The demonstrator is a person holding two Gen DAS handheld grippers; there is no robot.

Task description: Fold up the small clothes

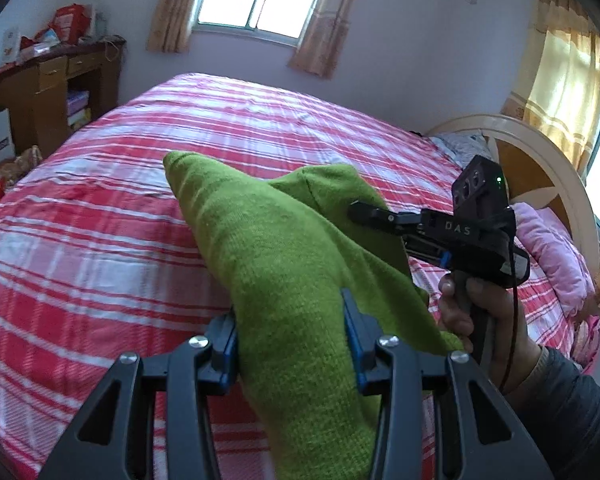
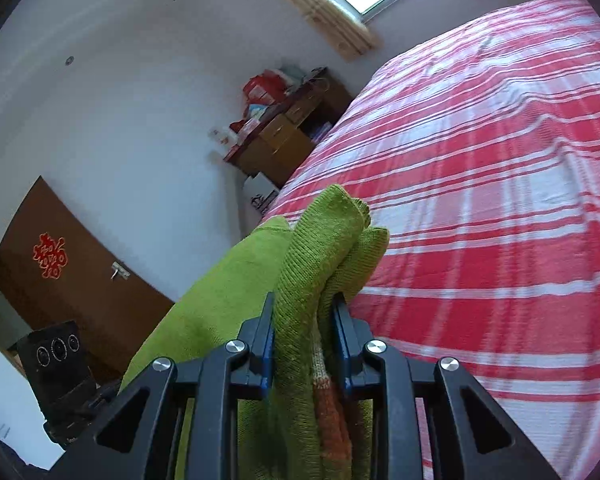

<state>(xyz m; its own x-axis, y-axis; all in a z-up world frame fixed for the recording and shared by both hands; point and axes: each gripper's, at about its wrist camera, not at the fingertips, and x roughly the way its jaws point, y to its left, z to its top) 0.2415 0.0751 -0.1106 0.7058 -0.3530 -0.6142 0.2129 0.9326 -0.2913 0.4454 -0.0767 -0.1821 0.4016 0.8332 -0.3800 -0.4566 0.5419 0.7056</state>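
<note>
Currently my left gripper [image 1: 292,344] is clamped on a thick fold of the green knit garment [image 1: 284,264], which fills the gap between the jaws and rises forward of them, above the red plaid bedspread [image 1: 100,240]. My right gripper [image 2: 303,336] is clamped on several bunched layers of the same garment (a ribbed edge, with an orange patch showing low between the jaws). The cloth is held off the bed at both grips.

Failure modes, as I judge them:
- Uneven layers in the right jaws may slip one at a time, skewing any fold.
- The left jaws grip a wide roll; knit stretches, so pulling apart could distort the edge.
- Lowering with slack between the grips could trap a crease beneath.
</note>
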